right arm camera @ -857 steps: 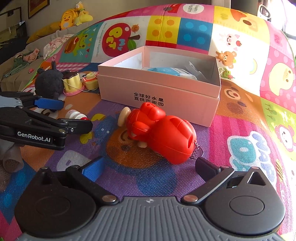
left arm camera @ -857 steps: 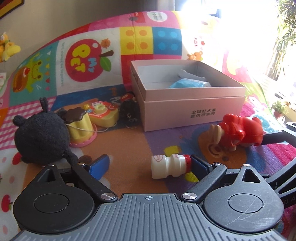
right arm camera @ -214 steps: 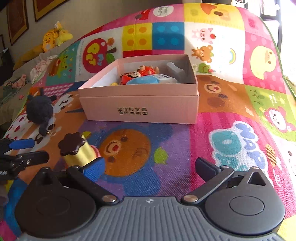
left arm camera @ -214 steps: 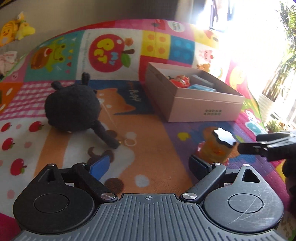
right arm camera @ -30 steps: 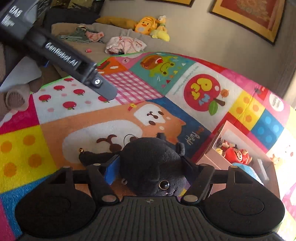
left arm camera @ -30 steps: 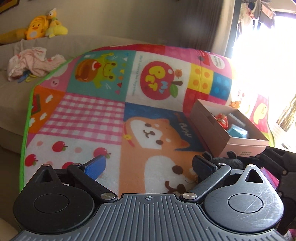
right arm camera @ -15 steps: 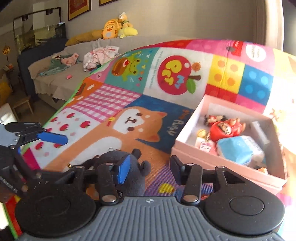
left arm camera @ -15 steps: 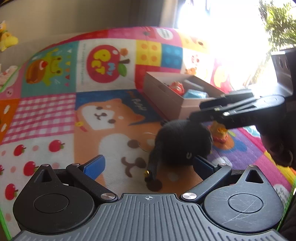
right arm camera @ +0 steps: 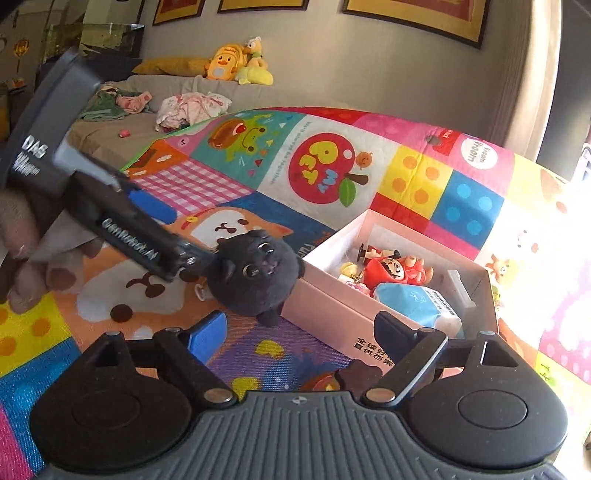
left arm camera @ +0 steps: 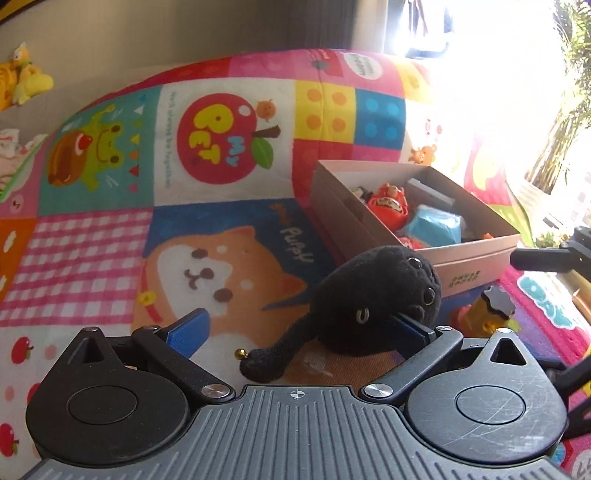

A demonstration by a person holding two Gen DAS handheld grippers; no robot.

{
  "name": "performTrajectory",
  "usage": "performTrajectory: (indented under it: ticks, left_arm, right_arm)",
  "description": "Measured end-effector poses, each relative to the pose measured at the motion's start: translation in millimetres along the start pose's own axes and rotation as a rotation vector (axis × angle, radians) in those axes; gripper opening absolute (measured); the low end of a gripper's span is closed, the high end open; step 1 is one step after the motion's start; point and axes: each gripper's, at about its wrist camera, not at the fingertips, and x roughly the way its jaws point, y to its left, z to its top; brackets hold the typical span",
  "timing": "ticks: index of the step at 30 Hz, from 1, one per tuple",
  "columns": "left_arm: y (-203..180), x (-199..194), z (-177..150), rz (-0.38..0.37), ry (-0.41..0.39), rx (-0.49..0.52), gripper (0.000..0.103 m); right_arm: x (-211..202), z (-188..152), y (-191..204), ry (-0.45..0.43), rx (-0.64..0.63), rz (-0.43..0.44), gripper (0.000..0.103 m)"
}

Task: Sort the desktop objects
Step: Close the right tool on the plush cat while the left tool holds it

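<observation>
— Where's the black plush toy [left arm camera: 373, 299]?
— On the play mat [left arm camera: 229, 206], just beside the pink box [left arm camera: 476, 254] holding the red doll [left arm camera: 388, 206]. It touches the right finger of the left tongs [left arm camera: 299, 332].
— Are they gripping it?
— No, they gape wide. The right tongs [right arm camera: 301, 332] are spread too, holding nothing.

A bright patchwork play mat [left arm camera: 229, 206] printed with a red apple, a green frog and an orange puppy is spread across the floor. Behind it, a grey sofa [right arm camera: 155, 110] is strewn with crumpled pink and green clothes [right arm camera: 192, 107], and yellow plush toys [right arm camera: 236, 62] are propped against the wall. Gold-framed pictures [right arm camera: 417, 14] are hung above. A leafy green plant [left arm camera: 561, 122] is seen in strong window light.
</observation>
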Motion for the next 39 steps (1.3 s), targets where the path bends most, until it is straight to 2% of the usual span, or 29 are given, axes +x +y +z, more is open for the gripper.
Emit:
performTrajectory:
  ticks: [4, 9, 14, 17, 20, 22, 25, 27, 30, 32, 34, 36, 39]
  left_arm:
    - [-10, 10, 10, -0.034, 0.018, 0.031, 0.103]
    - [-17, 11, 21, -0.078, 0.006, 0.039, 0.103]
    - [-10, 6, 32, -0.078, -0.027, 0.004, 0.103]
    - [7, -7, 35, -0.067, -0.088, -0.067, 0.103]
    - [28, -23, 33, -0.052, -0.147, -0.145, 0.103]
    - [40, -33, 28, -0.033, -0.171, -0.172, 0.103]
    - [54, -47, 18, -0.022, -0.184, -0.187, 0.103]
    - [59, -56, 11, -0.031, -0.189, -0.182, 0.103]
    - [62, -67, -3, -0.071, -0.19, -0.153, 0.103]
    - [57, -69, -14, -0.112, -0.167, -0.118, 0.103]
    - [45, -69, -26, -0.148, -0.128, -0.056, 0.103]
    - [29, -64, -38, -0.177, -0.078, 0.022, 0.103]
    - [0, -51, -54, -0.185, 0.004, 0.133, 0.103]
  right_arm:
    - [21, 6, 33, -0.021, -0.114, -0.086, 0.088]
    - [52, 16, 55, -0.032, -0.211, -0.16, 0.089]
    - [72, 17, 65, -0.014, -0.269, -0.16, 0.089]
    - [75, 16, 68, -0.015, -0.276, -0.16, 0.079]
    - [72, 23, 60, -0.004, -0.198, -0.13, 0.075]
    - [68, 33, 45, 0.028, -0.082, -0.076, 0.074]
    - [58, 46, 9, 0.102, 0.173, 0.103, 0.074]
    - [52, 49, -18, 0.171, 0.368, 0.256, 0.074]
    - [57, 41, -41, 0.257, 0.56, 0.411, 0.074]
    - [64, 33, -44, 0.29, 0.599, 0.428, 0.074]
    - [67, 25, -40, 0.303, 0.582, 0.371, 0.074]
    - [62, 20, -40, 0.28, 0.584, 0.382, 0.076]
    - [44, 23, -45, 0.221, 0.55, 0.351, 0.077]
